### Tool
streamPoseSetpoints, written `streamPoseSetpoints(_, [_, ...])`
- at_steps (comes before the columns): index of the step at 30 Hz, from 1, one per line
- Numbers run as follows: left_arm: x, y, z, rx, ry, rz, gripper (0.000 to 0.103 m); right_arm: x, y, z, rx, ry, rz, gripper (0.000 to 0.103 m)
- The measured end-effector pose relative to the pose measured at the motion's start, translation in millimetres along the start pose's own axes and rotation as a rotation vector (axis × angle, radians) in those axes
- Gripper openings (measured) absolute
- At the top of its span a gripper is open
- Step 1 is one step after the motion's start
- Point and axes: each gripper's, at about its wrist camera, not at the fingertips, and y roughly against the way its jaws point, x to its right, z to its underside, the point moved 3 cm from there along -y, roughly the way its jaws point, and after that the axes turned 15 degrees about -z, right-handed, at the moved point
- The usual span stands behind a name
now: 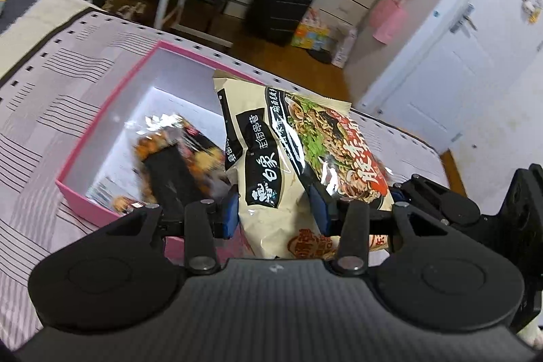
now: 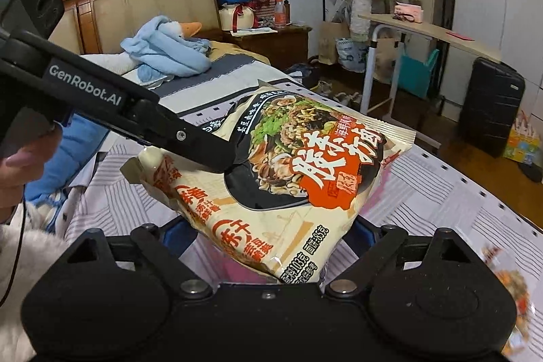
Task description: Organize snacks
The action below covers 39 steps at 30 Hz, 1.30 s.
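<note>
The instant noodle packet (image 1: pixel 271 165) is clamped by the left gripper (image 1: pixel 276 209) and straddled by the right gripper (image 2: pixel 271 233), jaws wide; lowering into the pink box (image 1: pixel 112 124) is judged next.

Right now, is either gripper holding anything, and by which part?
The left gripper pinches the noodle packet across its lower end, above the pink box. The right gripper straddles the packet's other end; whether its pads press cannot be told.

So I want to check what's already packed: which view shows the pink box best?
The left wrist view: the pink box shows its open inside with a dark snack packet in it. In the right wrist view the noodle packet hides it almost entirely.
</note>
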Motion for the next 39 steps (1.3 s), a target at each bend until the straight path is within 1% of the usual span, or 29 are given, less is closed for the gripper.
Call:
streamPoseSetpoints(4, [-21.7,-19.1,-17.3,0.01,0.025,-0.05,0.042,9.7,-33.6,-13.7,0.005,0.01,-0.023,0.093])
streamPoseSetpoints(7, [-30.2,-36.4,-36.4,-0.001,-0.005,-0.089,0.042,21.4,-54.5,-23.4,-0.003,0.002,-0.035,0.093])
streamPoseSetpoints(12, [-42.5,-65.7,-60.1,-0.016,-0.008,-0.133,0.042,38.5,-88.3,-34.7,-0.042,-0.025,-0.035,0.093])
streamPoseSetpoints(14, [-46.2,-77.9,-64.2,-0.025,-0.002,-0.151,0.042,41.5,-104.9,-34.3,-0.081,-0.015,-0.014,0.091])
streamPoseSetpoints(16, [-50.1,-90.7,-65.7,-0.037,-0.002,-0.18,0.042,39.4,-125.0,-31.9,-0.14,0.042,0.036,0.089])
streamPoseSetpoints(18, [-54.4,-106.0,-61.8,-0.056,0.002,-0.23,0.044,39.2,-142.0,-28.5,-0.173,0.067,0.061,0.089])
streamPoseSetpoints(21, [-60.9,-122.7,-54.6,-0.08,0.012,-0.291,0.044,33.3,-148.6,-24.3,-0.202,0.138,0.119,0.087])
streamPoseSetpoints(23, [-62.0,-125.3,-51.1,-0.08,0.001,-0.313,0.045,25.0,-140.0,-21.6,-0.198,0.197,0.141,0.088])
streamPoseSetpoints(25, [-59.4,-119.5,-49.7,-0.054,-0.016,-0.325,0.046,17.6,-124.4,-20.5,-0.191,0.216,0.165,0.088])
streamPoseSetpoints(27, [-54.3,-110.3,-49.7,-0.03,-0.031,-0.319,0.046,12.8,-97.8,-22.1,-0.14,0.209,0.158,0.089])
streamPoseSetpoints(31, [-41.3,-87.4,-48.8,0.008,-0.04,-0.278,0.047,16.2,-42.0,-21.7,-0.035,0.089,0.14,0.09])
streamPoseSetpoints(35, [-20.0,-64.2,-46.6,0.046,-0.07,-0.234,0.047,28.4,11.5,-11.2,0.065,-0.028,0.152,0.09])
streamPoseSetpoints(39, [6.9,-45.5,-43.4,0.077,-0.108,-0.197,0.047,49.2,51.4,-1.8,0.147,-0.132,0.18,0.09])
